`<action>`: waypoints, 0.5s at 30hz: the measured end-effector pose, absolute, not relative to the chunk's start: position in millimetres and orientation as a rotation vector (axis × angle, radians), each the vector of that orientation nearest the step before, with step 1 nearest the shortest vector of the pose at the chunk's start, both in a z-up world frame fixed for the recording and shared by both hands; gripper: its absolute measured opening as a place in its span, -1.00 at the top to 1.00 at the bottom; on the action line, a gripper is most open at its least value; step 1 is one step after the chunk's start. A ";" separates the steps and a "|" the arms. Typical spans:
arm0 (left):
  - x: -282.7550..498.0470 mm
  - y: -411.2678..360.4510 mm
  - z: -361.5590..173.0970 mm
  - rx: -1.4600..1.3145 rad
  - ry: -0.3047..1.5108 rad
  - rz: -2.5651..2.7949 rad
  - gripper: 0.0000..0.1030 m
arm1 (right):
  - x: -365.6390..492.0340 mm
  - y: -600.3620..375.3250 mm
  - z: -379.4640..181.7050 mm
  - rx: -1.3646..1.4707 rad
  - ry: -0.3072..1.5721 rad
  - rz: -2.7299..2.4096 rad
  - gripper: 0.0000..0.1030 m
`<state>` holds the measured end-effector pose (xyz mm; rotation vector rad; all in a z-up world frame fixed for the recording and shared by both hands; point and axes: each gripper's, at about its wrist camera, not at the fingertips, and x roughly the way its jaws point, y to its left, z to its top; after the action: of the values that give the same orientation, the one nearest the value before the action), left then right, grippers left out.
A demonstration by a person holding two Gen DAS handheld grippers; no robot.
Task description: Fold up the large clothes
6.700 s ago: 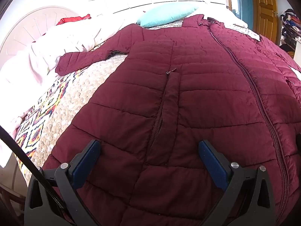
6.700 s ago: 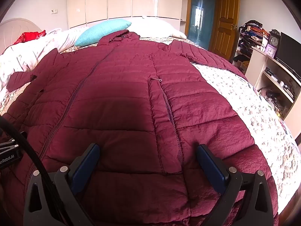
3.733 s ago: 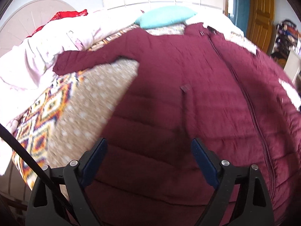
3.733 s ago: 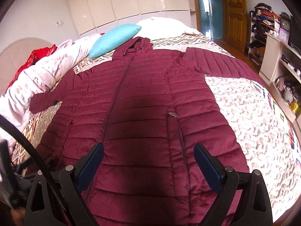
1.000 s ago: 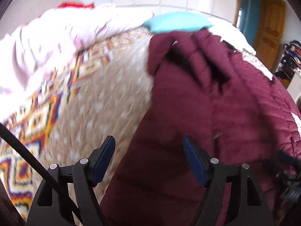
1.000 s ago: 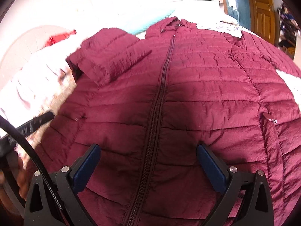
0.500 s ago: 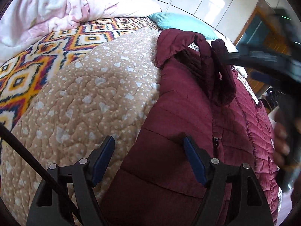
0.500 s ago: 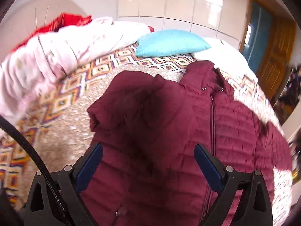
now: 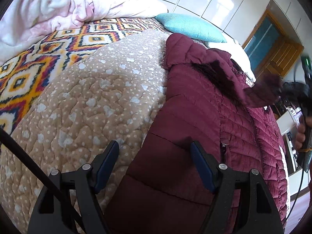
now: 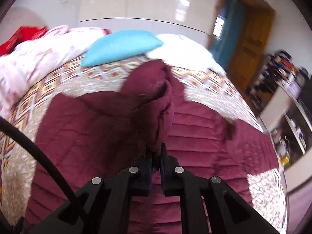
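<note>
A maroon quilted coat (image 9: 195, 117) lies on the bed, front up, zipper running along its length. My left gripper (image 9: 154, 159) is open and empty, low over the coat's left edge. My right gripper (image 10: 155, 152) is shut on the coat's left sleeve (image 10: 152, 101) and holds it lifted over the coat's body (image 10: 204, 136). In the left wrist view the right gripper (image 9: 288, 91) shows at the far right with the sleeve cuff (image 9: 261, 95) in it.
The bed has a beige dotted quilt (image 9: 87, 101) and a patterned blanket (image 9: 29, 58). A pink duvet (image 9: 48, 5), a teal pillow (image 10: 120, 46) and a white pillow (image 10: 185, 50) lie at the head. Shelves (image 10: 292, 107) and a wooden door (image 10: 249, 39) stand right.
My right gripper has shut on the left sleeve and drawn it across the coat toward the right. My left gripper has stayed open near the coat's left edge.
</note>
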<state>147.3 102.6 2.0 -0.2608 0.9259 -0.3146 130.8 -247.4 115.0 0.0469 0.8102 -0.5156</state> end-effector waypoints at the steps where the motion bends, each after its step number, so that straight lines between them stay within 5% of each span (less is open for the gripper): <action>1: 147.1 101.9 2.1 -0.257 0.926 -0.312 -0.44 | 124.1 -261.5 114.3 0.075 0.813 -0.544 0.87; 12: 146.8 100.0 1.6 -0.247 0.923 -0.307 -0.45 | 88.8 -361.6 44.6 0.297 0.949 -0.692 0.87; 14: 146.6 99.9 1.7 -0.252 0.919 -0.308 -0.45 | 85.0 -365.6 38.7 0.298 0.971 -0.676 0.70; 15: 146.5 100.0 1.7 -0.255 0.917 -0.309 -0.45 | 80.6 -368.2 42.1 0.299 0.967 -0.679 0.42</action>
<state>146.5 100.0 1.7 -0.2549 0.9169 -0.3092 80.6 -368.2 42.1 0.2993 0.9670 -0.6786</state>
